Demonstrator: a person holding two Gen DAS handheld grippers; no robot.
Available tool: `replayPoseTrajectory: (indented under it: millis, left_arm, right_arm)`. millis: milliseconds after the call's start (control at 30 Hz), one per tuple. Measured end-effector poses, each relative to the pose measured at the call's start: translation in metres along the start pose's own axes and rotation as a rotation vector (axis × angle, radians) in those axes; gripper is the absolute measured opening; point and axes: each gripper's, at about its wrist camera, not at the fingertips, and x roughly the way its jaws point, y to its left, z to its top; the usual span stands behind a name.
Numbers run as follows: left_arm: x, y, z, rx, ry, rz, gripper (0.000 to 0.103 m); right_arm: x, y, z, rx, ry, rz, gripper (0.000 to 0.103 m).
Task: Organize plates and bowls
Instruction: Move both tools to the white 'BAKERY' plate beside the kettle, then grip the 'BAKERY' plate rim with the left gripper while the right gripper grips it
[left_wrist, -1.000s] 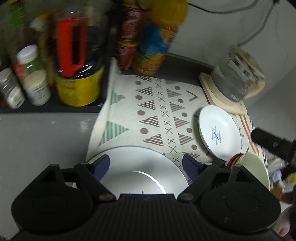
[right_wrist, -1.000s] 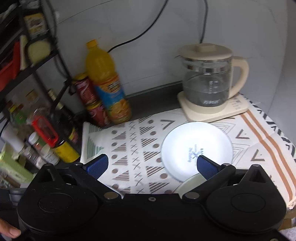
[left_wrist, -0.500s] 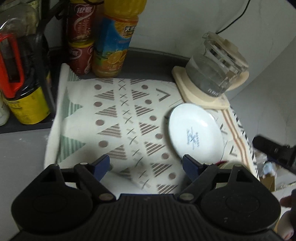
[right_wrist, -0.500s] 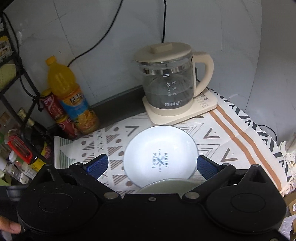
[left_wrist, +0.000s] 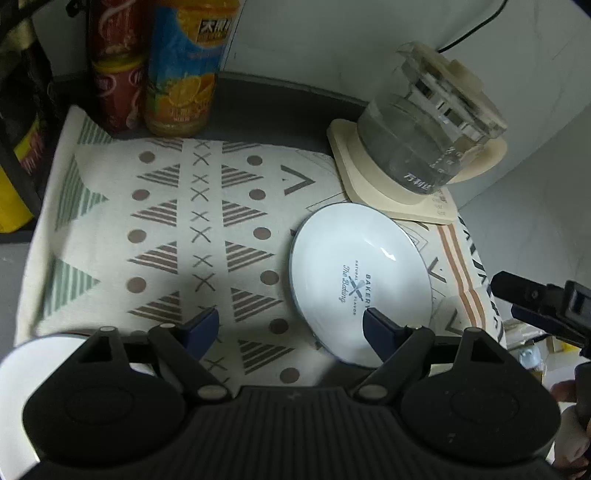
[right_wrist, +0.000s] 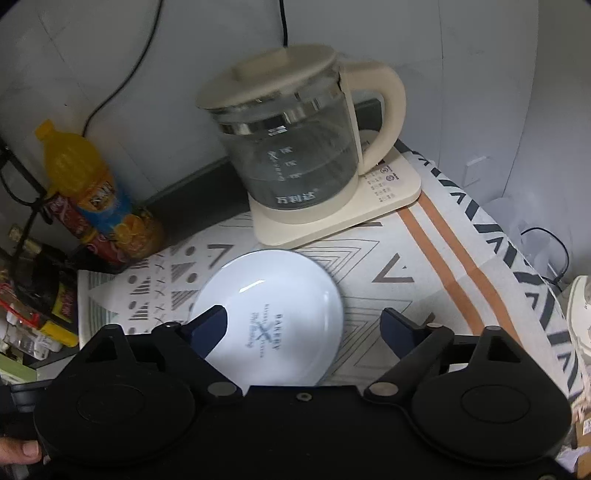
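pale grey walls are closing in the back of both views, and a dark bench (left_wrist: 280, 96) is carrying a patterned cloth (left_wrist: 177, 236) printed with triangles, dots and crosses. a white plate (left_wrist: 360, 277) with a blue bakery print is lying flat on the cloth, right of centre in the left wrist view and just below centre in the right wrist view (right_wrist: 273, 325). a glass kettle (right_wrist: 295, 155) with a cream lid and handle is sitting on its cream base at the upper centre of the right wrist frame, just beyond the plate. an orange juice bottle (left_wrist: 184, 66) and a red can (left_wrist: 114, 74) are standing side by side at the upper left of the left wrist frame, at the cloth's far edge.

the left hand-held gripper (left_wrist: 291, 325) is hovering with its blue-tipped fingers spread wide and nothing between them — the right-side tip is overlapping the plate's near edge in the picture, though i cannot tell if it is touching. a second white plate (left_wrist: 26, 362) is showing at the lower left, mostly hidden behind the gripper body. the right hand-held gripper (right_wrist: 304, 325) is also gaping wide and empty, its left-side finger crossing in front of the plate. a fingertip (right_wrist: 16, 450) is showing at the lower left corner of the right wrist frame.
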Motion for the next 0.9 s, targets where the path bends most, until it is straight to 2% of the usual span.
replayPoseTrajectory:
  millis: [67,167,233,367,433,533,700,900]
  left_arm:
    - [0.009,0.001,-0.002,-0.037,0.004,0.018,0.081]
    - [0.022,0.004,-0.006,-0.095,0.009,0.006,0.079]
    - [0.029,0.006,-0.007,-0.124,0.009,-0.019,0.076]
    - [0.046,0.011,-0.009,-0.163,0.023,-0.034,0.061]
    - [0.052,0.013,-0.011,-0.178,0.037,-0.039,0.054]
    - [0.058,0.014,-0.013,-0.174,0.051,-0.030,0.046]
    - [0.069,0.007,-0.009,-0.156,0.096,-0.019,0.036]
    - [0.079,-0.008,-0.005,-0.095,0.115,0.005,0.025]
  right_arm:
    - [0.012,-0.008,0.004,-0.006,0.029,0.029,0.086]
    - [0.030,-0.017,0.007,-0.006,0.086,0.067,0.085]
    - [0.044,-0.023,0.007,-0.007,0.138,0.081,0.076]
    - [0.066,-0.027,0.007,-0.068,0.199,0.102,0.070]
    - [0.077,-0.031,0.007,-0.080,0.229,0.137,0.070]
    - [0.093,-0.041,0.007,-0.056,0.298,0.220,0.070]
    - [0.113,-0.060,0.002,-0.019,0.374,0.257,0.069]
    - [0.118,-0.066,0.003,-0.056,0.341,0.303,0.064]
